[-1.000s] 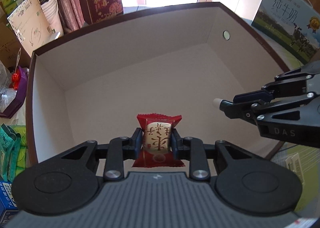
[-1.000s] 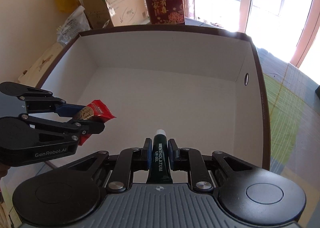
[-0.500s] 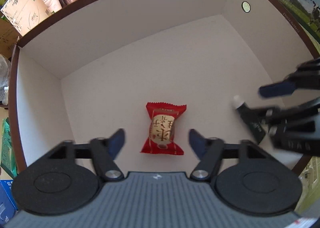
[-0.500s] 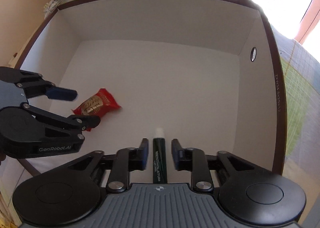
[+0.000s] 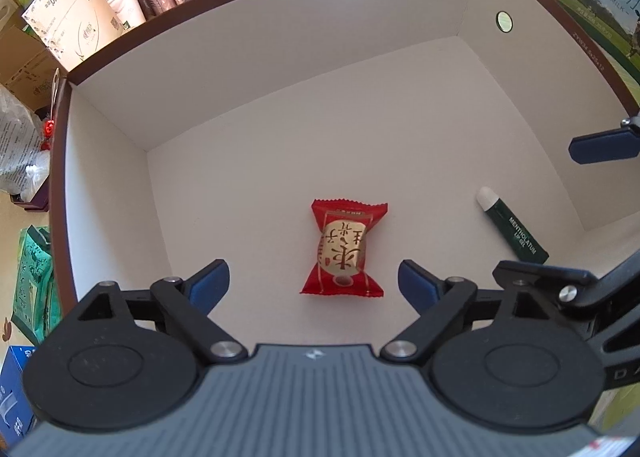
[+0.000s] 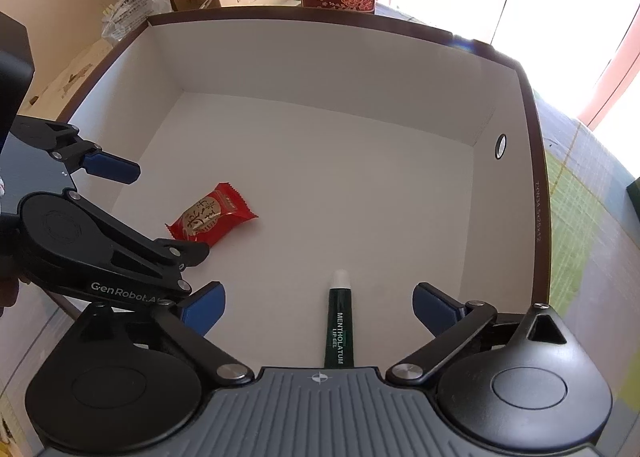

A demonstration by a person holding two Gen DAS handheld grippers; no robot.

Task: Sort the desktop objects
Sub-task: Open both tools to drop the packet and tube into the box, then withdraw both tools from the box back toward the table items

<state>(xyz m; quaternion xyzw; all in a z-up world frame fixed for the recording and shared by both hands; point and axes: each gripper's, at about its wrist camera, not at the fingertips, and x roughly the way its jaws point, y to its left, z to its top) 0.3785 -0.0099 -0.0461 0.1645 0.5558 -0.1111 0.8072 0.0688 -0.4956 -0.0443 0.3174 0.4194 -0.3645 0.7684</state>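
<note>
Release step: the snack packet [image 5: 345, 253] and lip-gel tube [image 6: 340, 323] are shown lying apart on the box [image 5: 280, 57] floor, both the left gripper [image 5: 314, 283] and right gripper [image 6: 318, 307] are spread wide and empty, and withdrawal is judged next.

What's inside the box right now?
On the box floor lie a red snack packet and a green lip gel tube, apart from each other. Both grippers are open above them. The near floor strip is hidden behind the gripper bodies.

The box [image 5: 280, 69] has a white floor; a red snack packet [image 5: 343, 249] lies mid-floor, a lip gel tube [image 5: 512, 231] at 3 o'clock.
</note>
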